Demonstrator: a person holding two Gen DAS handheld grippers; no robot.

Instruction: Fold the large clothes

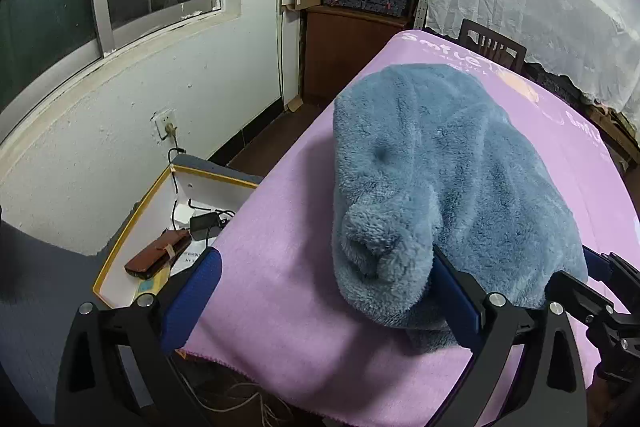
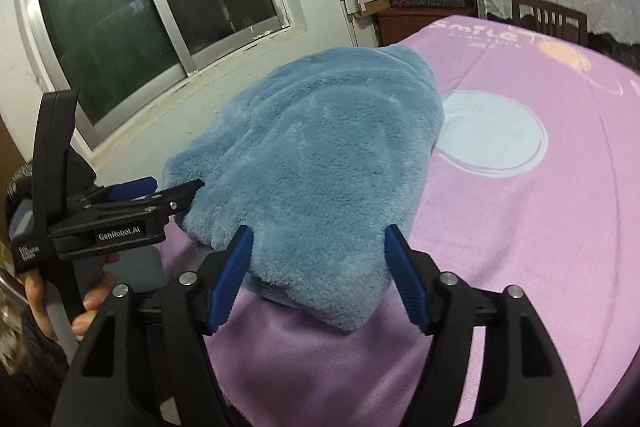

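Fleece garment (image 1: 448, 187), blue and thick-piled, lies as a compact, rounded bundle on the pink blanket (image 1: 280, 267) that covers the table, near the edge closest to the two grippers and toward the window side. It looks already gathered into layers: a rolled end, perhaps a sleeve or cuff, bulges at the near left in the left wrist view, and no sleeves or hem trail loose across the blanket. As a judgement, most of the folding seems done, though the shape is lumpy rather than flat and square, so a final fold, some smoothing, or tidying of that rolled end may be left; how many layers lie underneath cannot be told. Left gripper (image 1: 324, 291) has its jaws spread wide, one blue pad over bare blanket and the other just beside the bundle's near edge, pressing on nothing. Right gripper (image 2: 318, 279) has its jaws apart on either side of the near corner of the fleece, the pads beside the pile and not visibly squeezing it, so the garment rests free on the blanket. A hand (image 2: 86, 303) shows on the left gripper's handle.
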